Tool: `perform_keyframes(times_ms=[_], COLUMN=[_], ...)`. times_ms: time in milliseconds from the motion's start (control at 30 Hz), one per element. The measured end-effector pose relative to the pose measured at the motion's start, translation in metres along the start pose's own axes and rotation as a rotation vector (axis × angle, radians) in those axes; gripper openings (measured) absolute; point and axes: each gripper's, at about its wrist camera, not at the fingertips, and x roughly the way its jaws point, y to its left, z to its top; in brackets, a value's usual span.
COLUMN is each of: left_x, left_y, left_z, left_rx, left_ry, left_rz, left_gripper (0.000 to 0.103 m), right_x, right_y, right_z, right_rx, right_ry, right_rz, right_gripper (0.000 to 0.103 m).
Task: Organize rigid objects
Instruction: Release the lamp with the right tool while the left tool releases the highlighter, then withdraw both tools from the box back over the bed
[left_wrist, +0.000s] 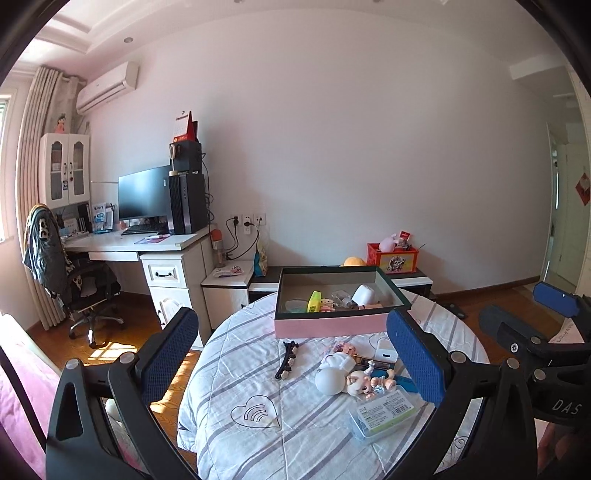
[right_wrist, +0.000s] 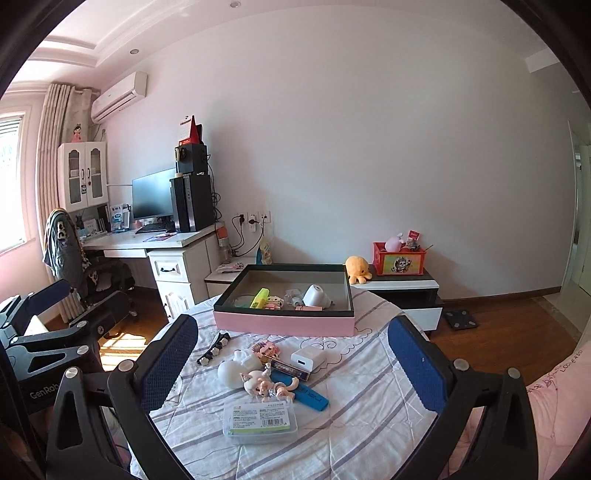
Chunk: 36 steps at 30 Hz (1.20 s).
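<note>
Left tool (left_wrist: 299, 354): fingers spread wide, nothing between them, held above the near edge of the round surface (left_wrist: 258, 435), which is covered in a striped cloth. Right tool (right_wrist: 293, 363): fingers likewise wide apart and empty, held over the same surface.

Landmark: the pink box (right_wrist: 284, 325), open-topped with a dark rim, standing at the far side of the surface. Inside the box: a yellow highlighter (right_wrist: 259, 298), a small pink figure (right_wrist: 272, 304), a clear bottle (right_wrist: 294, 296) and a white dome-shaped item (right_wrist: 317, 295).

In front of the box, loose on the cloth:
- black hair clip (right_wrist: 213, 348), nearest the box's left corner;
- white charger (right_wrist: 307, 359), near the box's front wall;
- white round toy (right_wrist: 231, 373) and a cat figurine (right_wrist: 264, 386), touching one another, further forward;
- blue marker (right_wrist: 308, 394), partly under the figurine;
- clear plastic case (right_wrist: 260, 421) with a printed label, furthest from the box.

An orange plush (right_wrist: 357, 268) sits on a low cabinet behind the box's right corner.
</note>
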Motion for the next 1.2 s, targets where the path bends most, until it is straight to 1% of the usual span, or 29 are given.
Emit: perform_keyframes(times_ms=[267, 467, 700, 867, 1033, 1200], left_x=[-0.013, 0.001, 0.036, 0.07, 0.109, 0.147], left_y=[-0.005, 0.001, 0.017, 0.024, 0.018, 0.0], left_z=[0.0, -0.006, -0.022, -0.041, -0.062, -0.082], left_rx=[0.014, 0.017, -0.016, -0.016, -0.013, 0.031], left_ry=[-0.017, 0.017, 0.108, 0.2, 0.308, 0.391], left_rz=[0.006, 0.026, 0.049, 0.049, 0.011, -0.043], left_gripper=[0.103, 0.103, 0.103, 0.103, 0.103, 0.103], right_x=[-0.02, -0.019, 0.005, 0.037, 0.074, 0.106], right_y=[0.002, -0.005, -0.025, -0.04, -0.056, -0.066], right_z=[-0.001, -0.005, -0.016, -0.032, -0.053, -0.071], right_rx=[-0.003, 0.01, 0.042, 0.064, 0.094, 0.113], right_ry=[-0.024, -0.015, 0.042, 0.119, 0.207, 0.28], right_rz=[-0.011, -0.026, -0.053, -0.07, -0.083, -0.08], right_gripper=[0.103, 0.103, 0.103, 0.103, 0.103, 0.103])
